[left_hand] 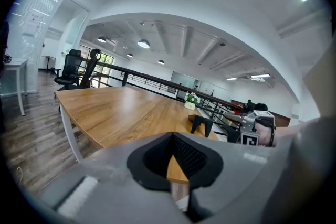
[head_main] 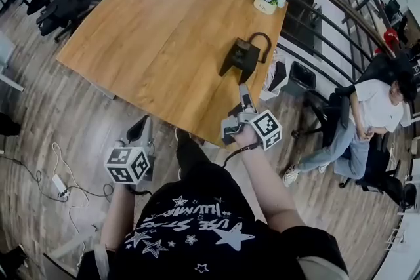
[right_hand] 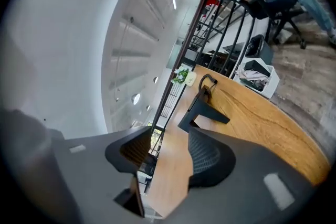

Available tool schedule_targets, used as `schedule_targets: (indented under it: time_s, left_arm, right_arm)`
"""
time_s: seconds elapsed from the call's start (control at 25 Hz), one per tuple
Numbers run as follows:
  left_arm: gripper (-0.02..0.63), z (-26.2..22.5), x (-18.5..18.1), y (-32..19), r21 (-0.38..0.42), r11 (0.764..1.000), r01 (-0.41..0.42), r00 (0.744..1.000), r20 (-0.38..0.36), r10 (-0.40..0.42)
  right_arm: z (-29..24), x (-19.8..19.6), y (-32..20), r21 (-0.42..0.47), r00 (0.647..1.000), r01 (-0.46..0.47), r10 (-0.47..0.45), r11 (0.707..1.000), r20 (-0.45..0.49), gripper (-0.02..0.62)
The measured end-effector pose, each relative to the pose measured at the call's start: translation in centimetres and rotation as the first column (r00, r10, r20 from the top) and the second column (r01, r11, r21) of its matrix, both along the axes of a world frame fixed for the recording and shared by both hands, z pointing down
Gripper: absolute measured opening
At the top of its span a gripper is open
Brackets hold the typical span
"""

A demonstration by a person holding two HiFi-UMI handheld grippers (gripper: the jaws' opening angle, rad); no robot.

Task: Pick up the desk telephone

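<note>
My left gripper [head_main: 142, 130] hung clenched and empty, just off the table's [head_main: 151, 29] near corner. The phone [head_main: 241, 57] sat by the table's right edge, ahead of my right gripper [head_main: 244, 96] and apart from it. That gripper's jaws stood released, with nothing between them. I judged a skewed approach could shove the phone over the edge, or snag only its cord [head_main: 261, 39]. Handset and base merged into one dark shape.

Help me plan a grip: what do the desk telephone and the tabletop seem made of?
Desk telephone: probably moulded plastic, matte black; its surfaces look flat and dull, without glints. Tabletop: wood or wood-look laminate, satin finish; it is warm brown with long grain streaks and a soft sheen.
</note>
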State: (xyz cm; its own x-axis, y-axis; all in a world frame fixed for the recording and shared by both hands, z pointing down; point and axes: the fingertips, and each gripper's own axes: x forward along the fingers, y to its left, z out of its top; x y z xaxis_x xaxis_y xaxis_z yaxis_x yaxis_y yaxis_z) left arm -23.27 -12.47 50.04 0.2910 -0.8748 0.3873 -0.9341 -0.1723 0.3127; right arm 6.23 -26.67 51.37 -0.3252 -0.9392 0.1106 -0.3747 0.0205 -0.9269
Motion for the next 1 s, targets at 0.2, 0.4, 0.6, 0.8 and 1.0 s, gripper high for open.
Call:
schedule_targets:
  time_s: [0.2, 0.4, 0.6, 0.8, 1.0]
  left_arm:
    - [0.002, -0.2, -1.6, -1.3, -0.002, 1.0, 0.018, 1.0, 0.005, -0.018]
    - [0.002, 0.0, -2.5, -3.5, -0.02, 1.0, 0.007, 1.0, 0.011, -0.007]
    - [0.002, 0.3, -2.9, -7.1, -0.035, 0.999, -0.035, 0.999, 0.02, 0.036]
    - [0.002, 0.3, -3.1, -11.3, -0.039, 0.997, -0.065, 0.998, 0.02, 0.066]
    - [0.002, 0.6, -2.4, -14.5, -0.05, 0.994, -0.098, 0.995, 0.01, 0.099]
  right_arm:
    - [1.0, 0.0, -2.9, -0.035, 0.995, -0.072, 0.075, 0.997, 0.07, 0.242]
    - [2.4, -1.0, -5.5, -0.068, 0.99, -0.1, 0.106, 0.993, 0.089, 0.247]
    - [3.6, -1.4, -8.7, -0.103, 0.983, -0.126, 0.138, 0.987, 0.119, 0.286]
    - [5.3, -1.8, -10.9, -0.168, 0.967, -0.162, 0.19, 0.972, 0.169, 0.304]
    - [6.4, -1.2, -12.1, -0.203, 0.944, -0.243, 0.279, 0.949, 0.174, 0.308]
